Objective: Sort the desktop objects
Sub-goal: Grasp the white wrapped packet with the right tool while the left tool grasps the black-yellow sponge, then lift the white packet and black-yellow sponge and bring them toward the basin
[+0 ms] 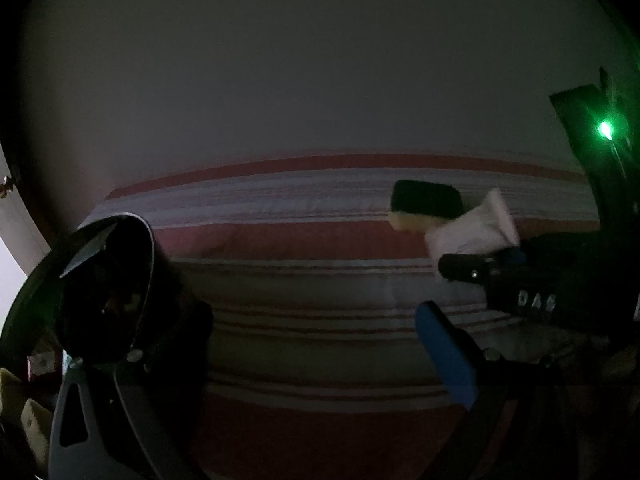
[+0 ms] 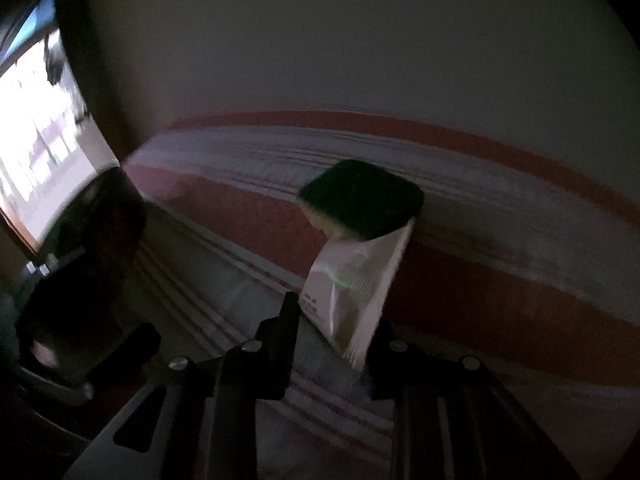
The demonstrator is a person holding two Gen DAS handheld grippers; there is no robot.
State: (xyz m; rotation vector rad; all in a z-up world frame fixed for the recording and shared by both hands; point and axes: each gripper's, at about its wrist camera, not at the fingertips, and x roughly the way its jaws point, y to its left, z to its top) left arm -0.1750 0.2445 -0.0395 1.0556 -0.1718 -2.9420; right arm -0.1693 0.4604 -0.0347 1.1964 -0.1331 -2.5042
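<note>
A white packet (image 2: 352,280) stands upright between the two dark fingers of my right gripper (image 2: 336,316), which is shut on its lower end. Just behind it a sponge (image 2: 360,196) with a dark green top and yellow underside lies on the red and white striped cloth (image 2: 480,280). The left wrist view shows the same packet (image 1: 476,228) held by the right gripper (image 1: 480,258), with the sponge (image 1: 426,202) beyond it. My left gripper (image 1: 280,300) is open over bare cloth, its blue pad (image 1: 444,356) on the right. A dark glossy round thing (image 1: 108,284) hides its other finger.
The scene is dim. A plain wall (image 1: 320,60) rises behind the table's far edge. A bright window (image 2: 40,140) is at the left. A green light (image 1: 606,130) glows on the right gripper's body. Pale objects (image 1: 32,420) lie at the lower left.
</note>
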